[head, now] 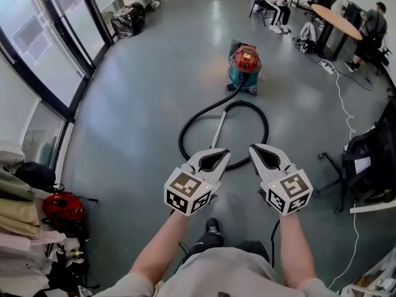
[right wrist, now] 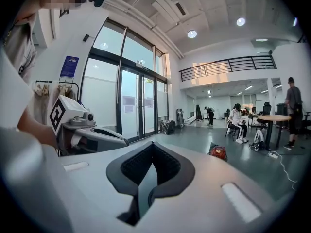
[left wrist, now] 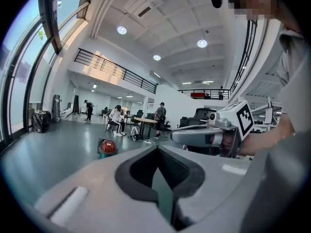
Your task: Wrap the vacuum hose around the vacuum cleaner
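I'm seeing the vacuum [head: 245, 68] sitting far ahead on the floor [head: 142, 91], its hose [head: 266, 125] looping toward me and the wand [head: 219, 130] lying across the loop. My left gripper [head: 224, 156] and right gripper [head: 253, 148] are hovering side by side at the loop's near edge. A table [head: 337, 18] is standing far right.

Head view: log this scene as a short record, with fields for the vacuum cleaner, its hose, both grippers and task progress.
vacuum cleaner: red top, teal body, upright on the grey floor, well ahead of the person
hose: black, lying in a loose loop on the floor between cleaner and person
wand: metal tube lying across the loop
left gripper: jaws together, holding nothing
right gripper: jaws together, holding nothing
progress: hose not yet wrapped around the cleaner
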A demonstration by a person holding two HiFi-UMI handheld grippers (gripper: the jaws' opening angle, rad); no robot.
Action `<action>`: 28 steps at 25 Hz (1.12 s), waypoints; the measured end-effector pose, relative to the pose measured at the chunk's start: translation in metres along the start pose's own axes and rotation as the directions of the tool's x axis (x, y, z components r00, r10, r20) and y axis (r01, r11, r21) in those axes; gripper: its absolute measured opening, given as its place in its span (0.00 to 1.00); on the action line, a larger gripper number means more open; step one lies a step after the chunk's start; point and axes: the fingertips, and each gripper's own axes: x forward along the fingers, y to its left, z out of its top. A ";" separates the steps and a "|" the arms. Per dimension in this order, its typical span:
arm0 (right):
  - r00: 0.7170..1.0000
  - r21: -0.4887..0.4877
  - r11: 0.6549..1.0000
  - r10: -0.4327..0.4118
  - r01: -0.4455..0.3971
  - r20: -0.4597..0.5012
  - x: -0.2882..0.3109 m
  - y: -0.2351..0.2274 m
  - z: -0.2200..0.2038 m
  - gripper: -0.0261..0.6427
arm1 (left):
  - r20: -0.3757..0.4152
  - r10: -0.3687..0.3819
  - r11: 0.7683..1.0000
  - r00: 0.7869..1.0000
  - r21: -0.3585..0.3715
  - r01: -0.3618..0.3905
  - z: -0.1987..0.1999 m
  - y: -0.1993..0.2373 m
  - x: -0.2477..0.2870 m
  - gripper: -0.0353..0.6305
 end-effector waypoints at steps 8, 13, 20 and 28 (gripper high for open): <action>0.999 0.024 1.000 -0.011 0.012 -0.043 0.036 -0.034 -0.009 0.08 | -0.014 0.002 1.000 1.000 -0.027 -0.002 -0.004 0.037 0.029 0.06; 0.999 0.046 0.999 0.031 -0.029 -0.038 0.049 -0.069 -0.015 0.08 | -0.013 0.054 0.998 0.998 -0.027 -0.054 -0.002 0.051 0.060 0.06; 0.992 0.032 0.992 0.123 -0.122 -0.039 0.069 -0.143 -0.013 0.08 | -0.026 0.148 0.988 0.989 -0.033 -0.149 0.007 0.063 0.130 0.06; 0.978 0.043 0.979 0.201 -0.199 -0.059 0.075 -0.220 -0.021 0.08 | -0.046 0.226 0.974 0.973 -0.007 -0.227 0.019 0.065 0.205 0.06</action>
